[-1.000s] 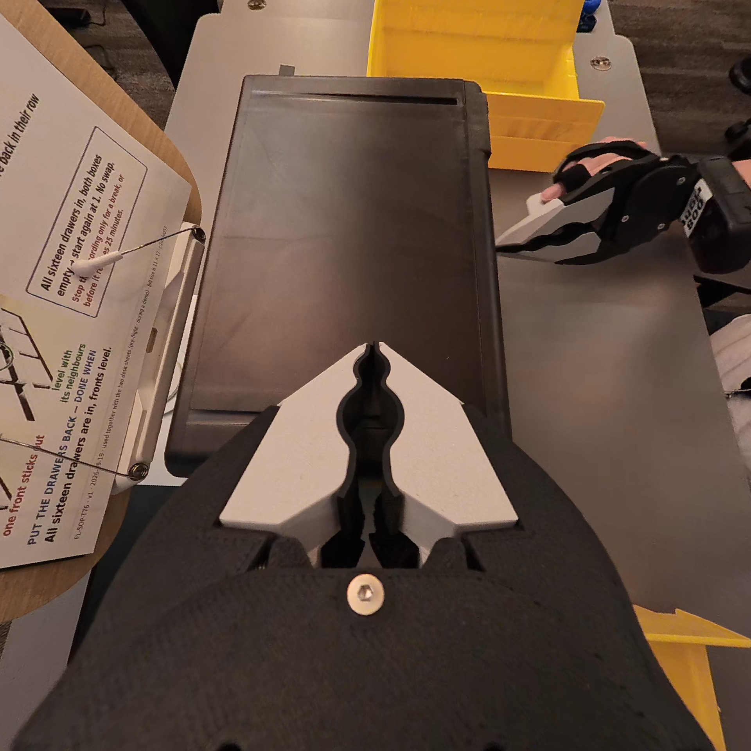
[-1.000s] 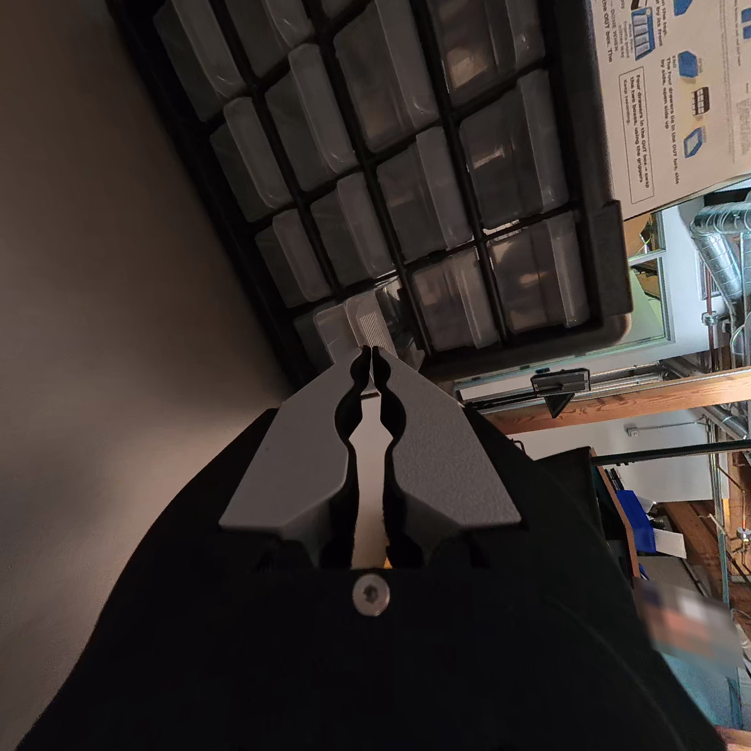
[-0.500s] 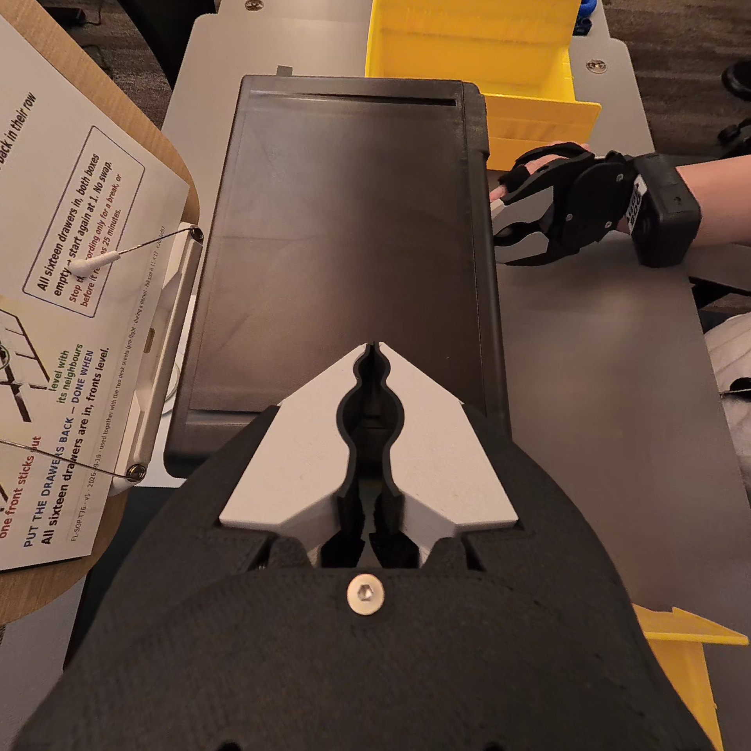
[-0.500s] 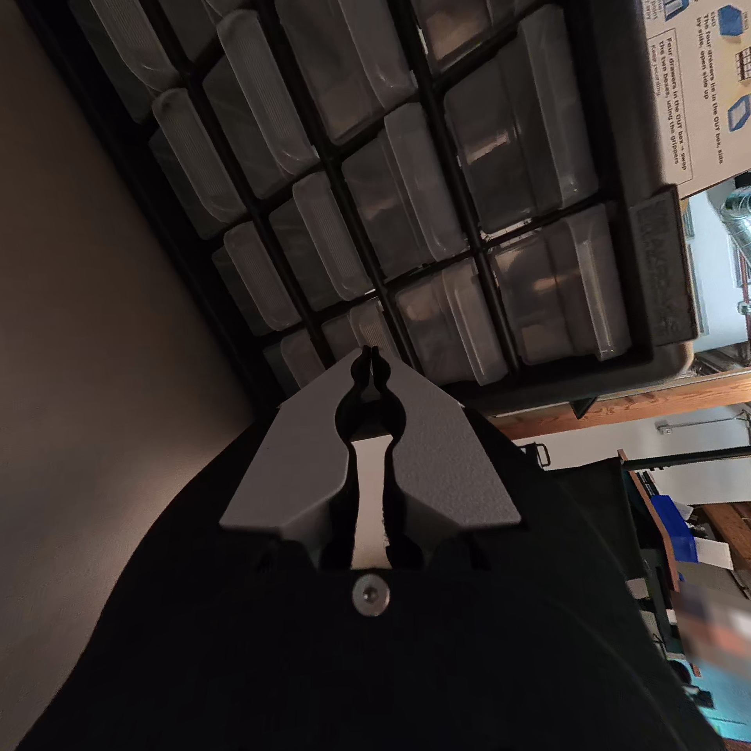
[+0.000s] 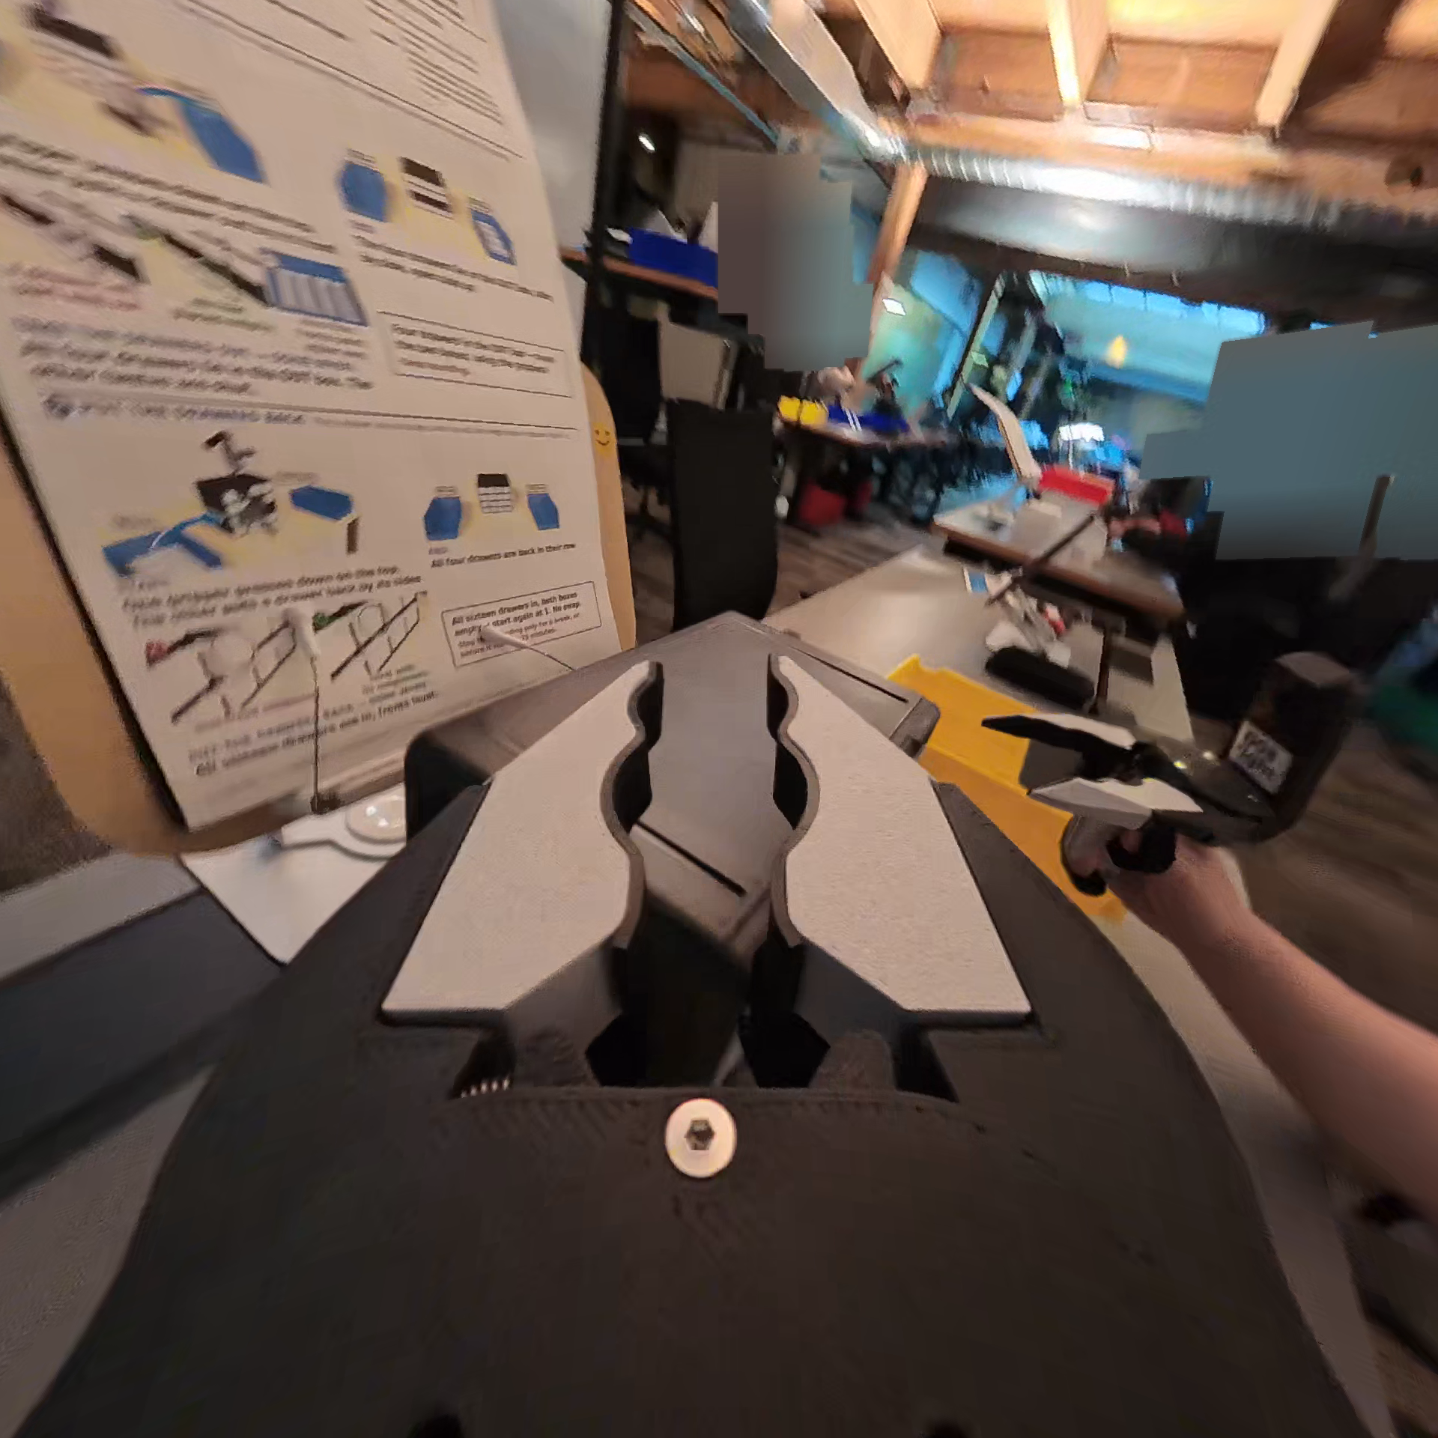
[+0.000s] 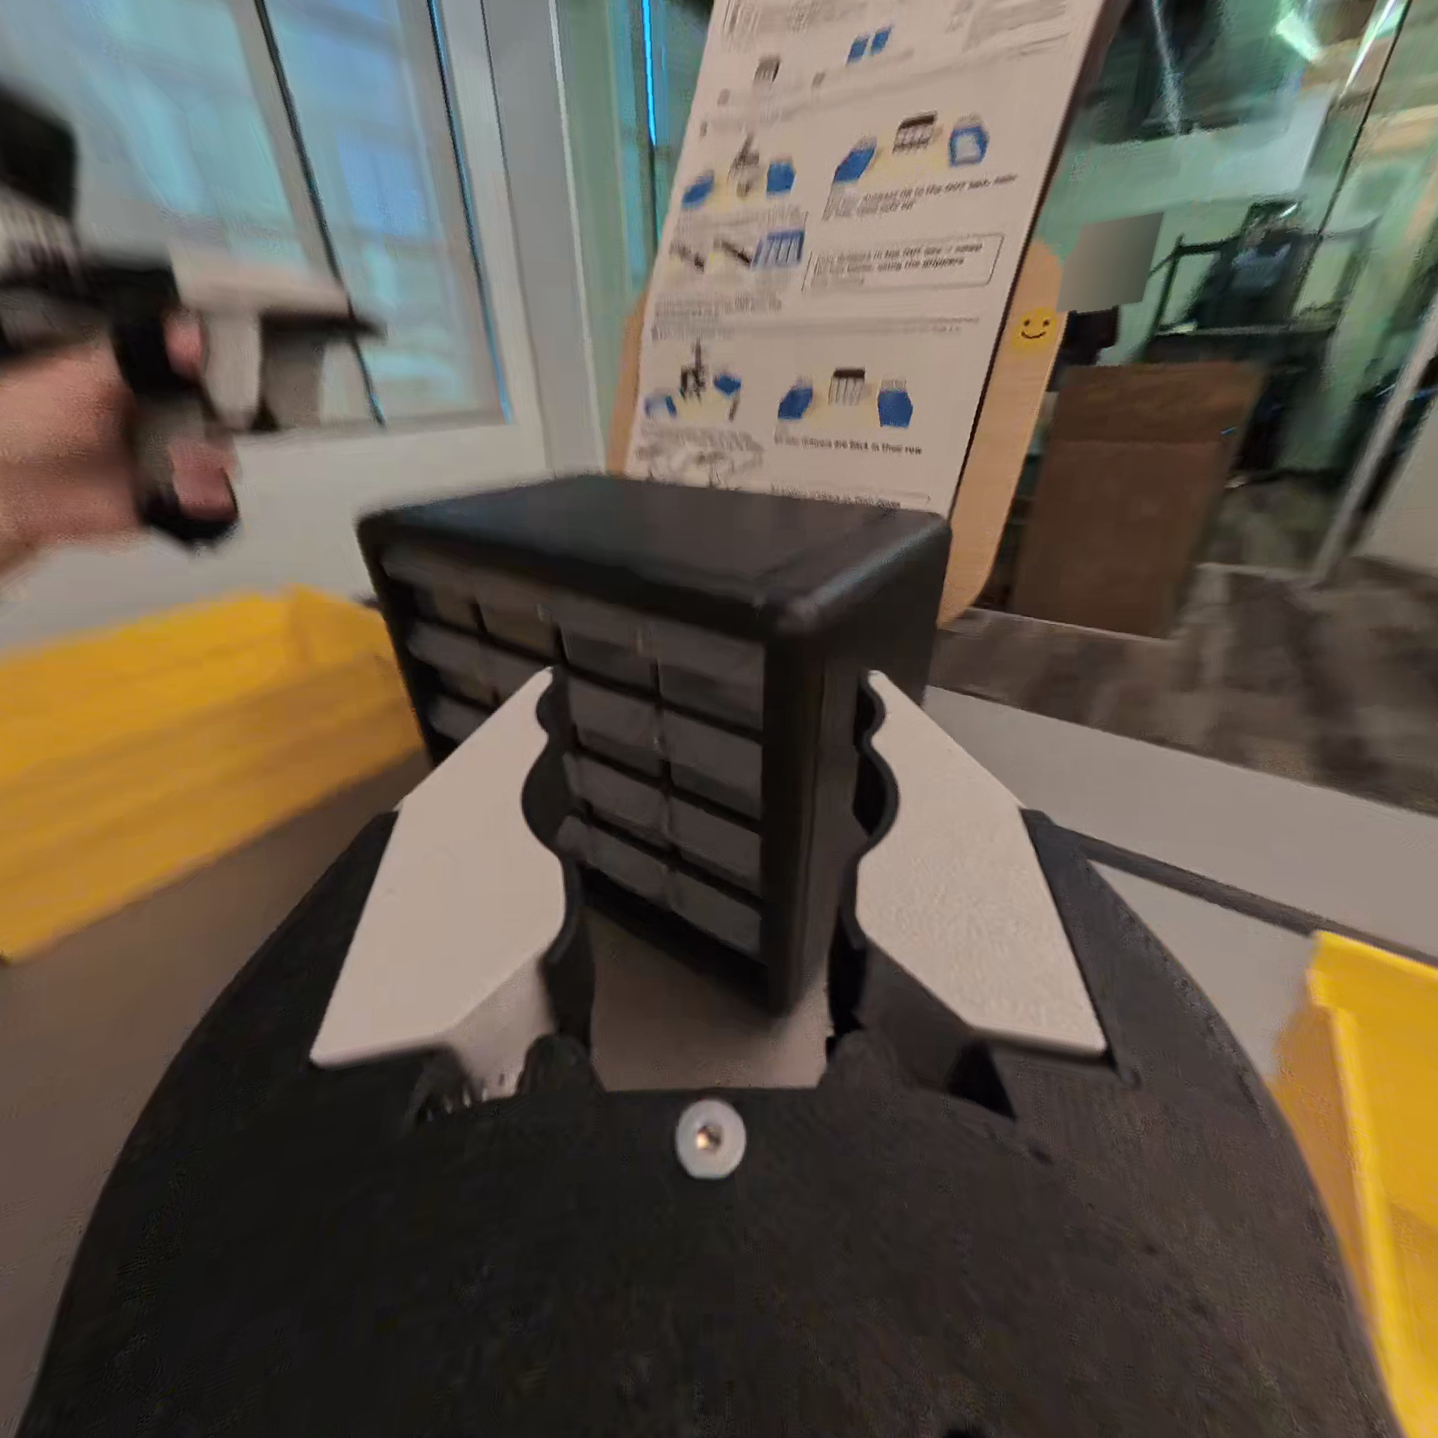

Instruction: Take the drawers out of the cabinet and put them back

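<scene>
The black cabinet stands upright on the grey desk, every drawer seated, a yellow bin just beside it. Left gripper and right gripper both hover with fingers released, grasping nothing.

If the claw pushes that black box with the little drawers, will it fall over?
Probably not easily. The black cabinet stands upright on a broad flat base, so it would likely slide rather than tip. Its small clear drawers look like light plastic, so a high push might still rock it.
</scene>
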